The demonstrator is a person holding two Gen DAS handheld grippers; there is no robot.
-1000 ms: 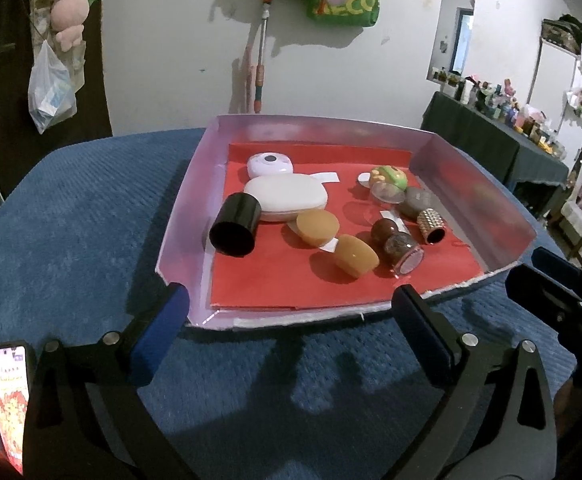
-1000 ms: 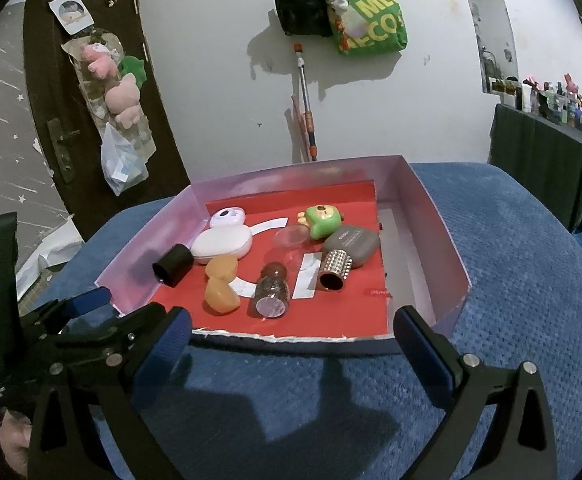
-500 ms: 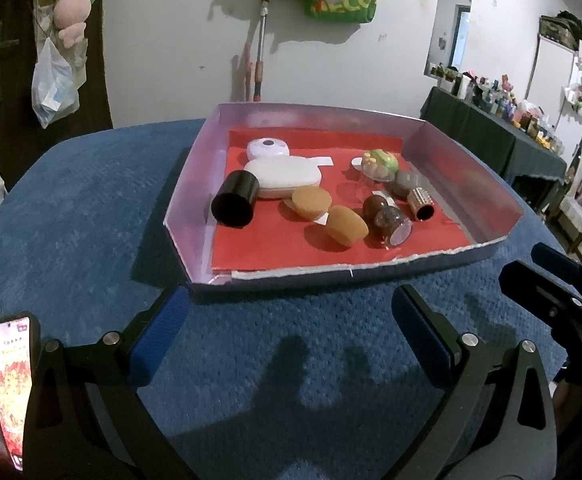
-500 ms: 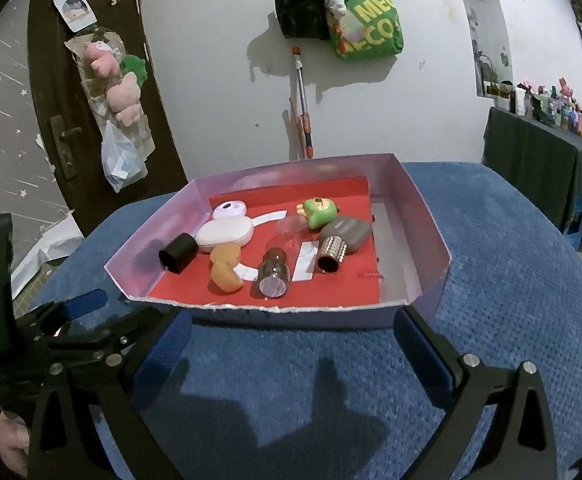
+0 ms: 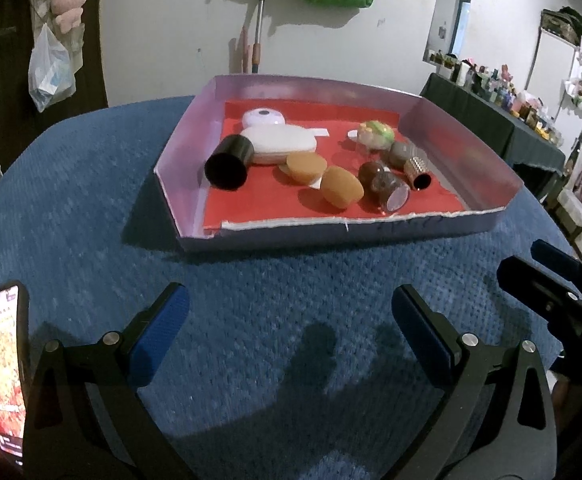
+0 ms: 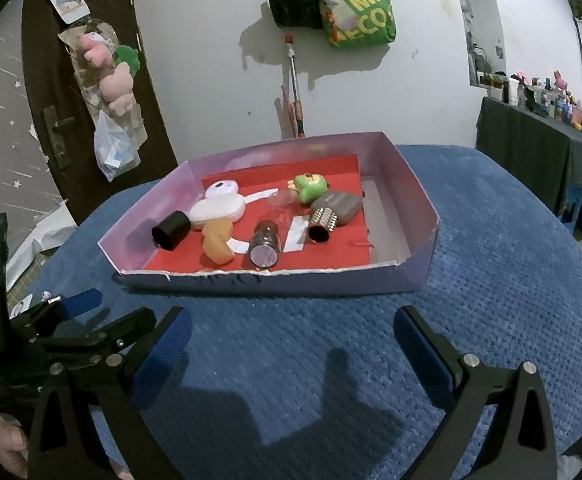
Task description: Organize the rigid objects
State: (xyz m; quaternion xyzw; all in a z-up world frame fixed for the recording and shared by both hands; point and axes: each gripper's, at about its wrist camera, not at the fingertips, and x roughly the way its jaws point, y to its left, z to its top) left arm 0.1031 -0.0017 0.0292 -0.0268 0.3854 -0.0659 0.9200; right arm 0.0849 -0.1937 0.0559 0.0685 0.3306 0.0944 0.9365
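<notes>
Both grippers, left gripper (image 5: 289, 314) and right gripper (image 6: 293, 334), hover empty with jaws wide apart over the blue cloth (image 5: 91, 184), just short of the cardboard tray (image 5: 331, 232). Guessing they're parked there because the sorting looks done: black cap (image 5: 227, 162), tan sponges (image 5: 341, 187) and brown jar (image 5: 387, 192) all lie inside it on the red liner.

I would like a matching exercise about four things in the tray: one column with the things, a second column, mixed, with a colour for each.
Things:
1. cylinder cap
2. oval case
3. frog toy
4. tray lining

Colours:
a. red
b. green
c. black
d. white

Pairs: 1-c, 2-d, 3-b, 4-a
</notes>
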